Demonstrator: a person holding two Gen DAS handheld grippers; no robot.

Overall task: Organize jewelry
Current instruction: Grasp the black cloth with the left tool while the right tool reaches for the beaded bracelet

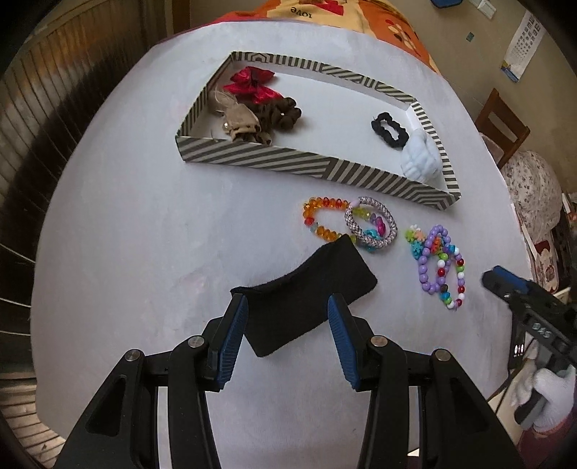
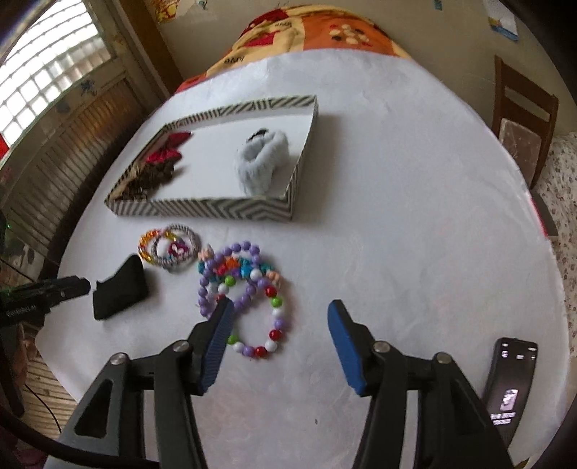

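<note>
A striped shallow box [image 1: 310,166] [image 2: 202,209] on the white table holds a red bow [image 1: 252,84], brown and beige scrunchies [image 1: 259,119], a black scrunchie [image 1: 389,130] and a white fluffy scrunchie [image 1: 422,158] [image 2: 261,164]. In front of it lie an orange bead bracelet [image 1: 317,216], a braided bracelet [image 1: 371,223] [image 2: 175,250], and purple and multicoloured bead bracelets [image 1: 440,263] [image 2: 245,288]. A black headband [image 1: 303,299] [image 2: 120,288] lies between my open left gripper's [image 1: 286,305] fingertips. My right gripper [image 2: 279,310] is open over the multicoloured bracelet's right side.
A phone [image 2: 512,382] lies on the table at the right front edge. A wooden chair [image 2: 523,119] stands at the far right. A patterned orange blanket [image 2: 324,32] lies beyond the table. A shuttered wall runs along the left.
</note>
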